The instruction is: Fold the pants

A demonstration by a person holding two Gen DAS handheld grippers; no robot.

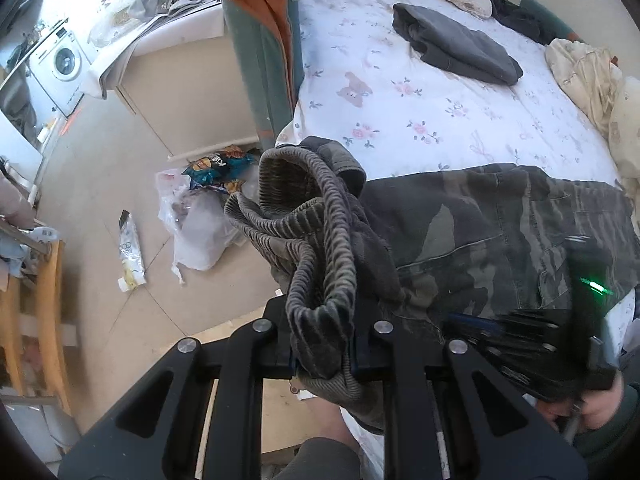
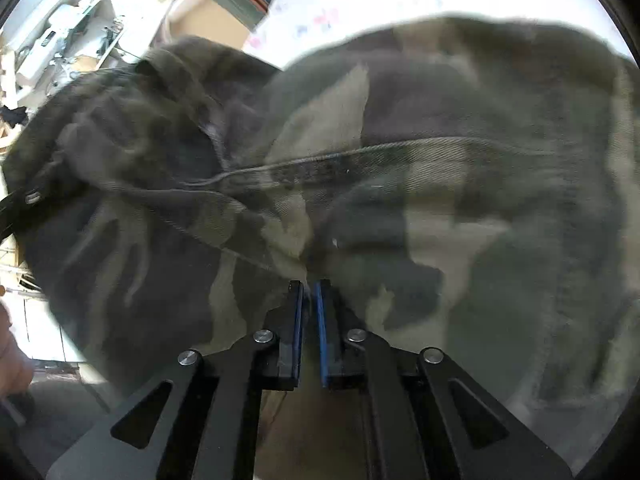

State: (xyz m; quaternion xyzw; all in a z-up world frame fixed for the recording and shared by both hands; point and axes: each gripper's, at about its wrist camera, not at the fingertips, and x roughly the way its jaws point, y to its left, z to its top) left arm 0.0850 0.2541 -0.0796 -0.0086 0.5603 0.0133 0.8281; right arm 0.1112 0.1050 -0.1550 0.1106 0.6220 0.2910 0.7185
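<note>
Camouflage-print cotton pants with ribbed elastic cuffs [image 1: 500, 232] lie spread across the near edge of a bed under a white floral sheet [image 1: 420, 92], one bunched end lifted off the mattress. The left gripper [image 1: 324, 340] is clamped on that gathered ribbed cuff, which stands up in soft loops above the fingers. The right gripper [image 2: 308, 292] is low against the main panel, fingers nearly together; a small pinch of cloth seems caught at the tips, though blur leaves the hold uncertain. The fabric looks like mid-weight twill: limp, not slippery, likely to drape and drag rather than hold shape. Seams and cuffs should be the firmer holds. The bed edge runs just below the pants, with cluttered floor beyond. Open sheet lies ahead; a folded dark grey garment [image 1: 456, 44] sits well apart.
</note>
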